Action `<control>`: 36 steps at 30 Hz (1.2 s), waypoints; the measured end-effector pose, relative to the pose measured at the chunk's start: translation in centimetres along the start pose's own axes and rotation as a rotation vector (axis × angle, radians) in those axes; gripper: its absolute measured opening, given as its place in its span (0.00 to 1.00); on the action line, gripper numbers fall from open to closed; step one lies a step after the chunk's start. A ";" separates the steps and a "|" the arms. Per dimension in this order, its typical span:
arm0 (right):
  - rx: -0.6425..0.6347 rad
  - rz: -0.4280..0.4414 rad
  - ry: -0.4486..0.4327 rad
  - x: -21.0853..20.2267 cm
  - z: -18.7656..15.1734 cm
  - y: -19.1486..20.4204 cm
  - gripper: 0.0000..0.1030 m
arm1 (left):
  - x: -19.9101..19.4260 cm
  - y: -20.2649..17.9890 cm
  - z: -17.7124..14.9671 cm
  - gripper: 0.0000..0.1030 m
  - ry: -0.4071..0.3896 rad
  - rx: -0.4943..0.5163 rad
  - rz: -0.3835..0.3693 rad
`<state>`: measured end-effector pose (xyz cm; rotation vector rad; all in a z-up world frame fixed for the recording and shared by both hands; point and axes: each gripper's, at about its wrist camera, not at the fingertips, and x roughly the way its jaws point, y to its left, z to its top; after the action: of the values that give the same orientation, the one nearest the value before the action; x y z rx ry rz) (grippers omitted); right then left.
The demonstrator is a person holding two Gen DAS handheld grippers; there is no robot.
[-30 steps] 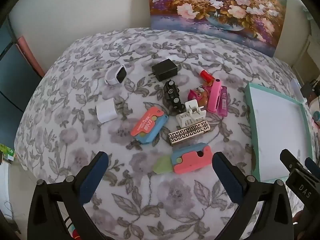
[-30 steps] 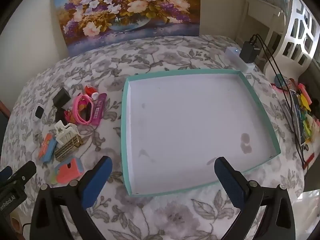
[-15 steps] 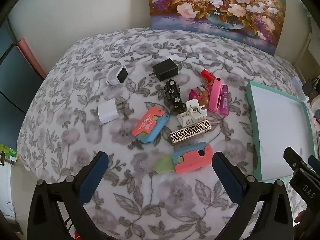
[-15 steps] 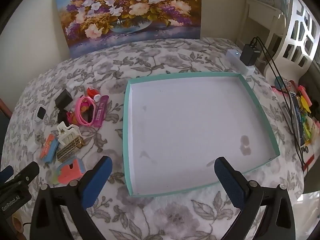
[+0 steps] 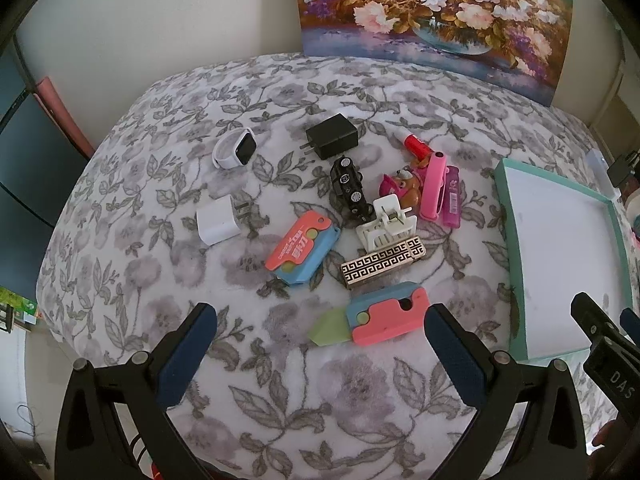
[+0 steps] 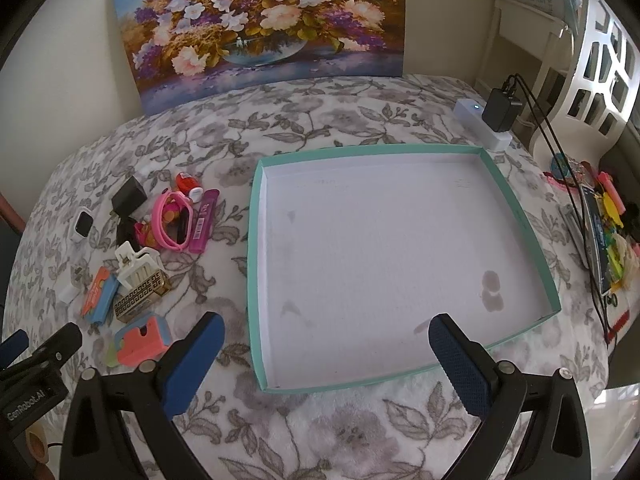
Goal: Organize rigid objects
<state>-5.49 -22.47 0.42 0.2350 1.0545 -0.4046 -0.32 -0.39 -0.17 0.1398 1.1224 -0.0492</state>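
Observation:
Small rigid items lie scattered on the floral bedspread: a pink-and-blue toy knife (image 5: 386,313) with a green blade, a patterned gold lighter (image 5: 381,263), an orange-blue case (image 5: 303,251), a white clip (image 5: 386,226), a black toy car (image 5: 348,187), a black charger (image 5: 331,136), a white charger (image 5: 216,224), a white smartwatch (image 5: 235,148) and pink items (image 5: 436,190). My left gripper (image 5: 320,344) hangs open just in front of the toy knife. My right gripper (image 6: 326,354) hangs open over the near edge of the empty teal tray (image 6: 256,240).
A flower painting (image 6: 260,24) leans on the wall behind the bed. A power strip with a black adapter (image 6: 498,110) sits past the tray's far right corner. Cables and colourful clutter (image 6: 604,236) lie at the right bed edge. White furniture stands at the far right.
Both views have shifted slightly: the objects and the tray sit a little lower and farther in frame, as both grippers drew back or tilted a bit. Nothing on the bed moved.

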 end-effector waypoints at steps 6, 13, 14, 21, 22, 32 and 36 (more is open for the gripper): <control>-0.002 0.000 0.002 0.0 0.0 0.0 1.00 | 0.2 0.1 -0.1 1.00 0.007 0.006 0.007; -0.001 0.001 0.001 0.0 0.0 0.0 1.00 | 0.1 0.0 0.1 1.00 0.010 0.011 0.013; -0.001 0.000 0.002 0.0 0.0 0.0 1.00 | 0.1 -0.1 0.0 1.00 0.010 0.011 0.013; -0.002 0.001 0.002 0.0 0.0 0.1 1.00 | 0.1 0.0 0.0 1.00 0.010 0.011 0.013; -0.002 0.000 0.002 0.0 0.0 0.1 1.00 | 0.1 -0.1 0.0 1.00 0.011 0.011 0.013; 0.000 0.000 0.002 0.0 0.0 0.1 1.00 | 0.2 0.1 -0.1 1.00 0.013 0.012 0.015; -0.001 0.000 0.001 0.0 -0.1 0.2 1.00 | 0.2 0.1 -0.1 1.00 0.013 0.012 0.016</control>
<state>-5.48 -22.30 0.42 0.2344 1.0559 -0.4046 -0.29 -0.25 -0.39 0.1600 1.1339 -0.0414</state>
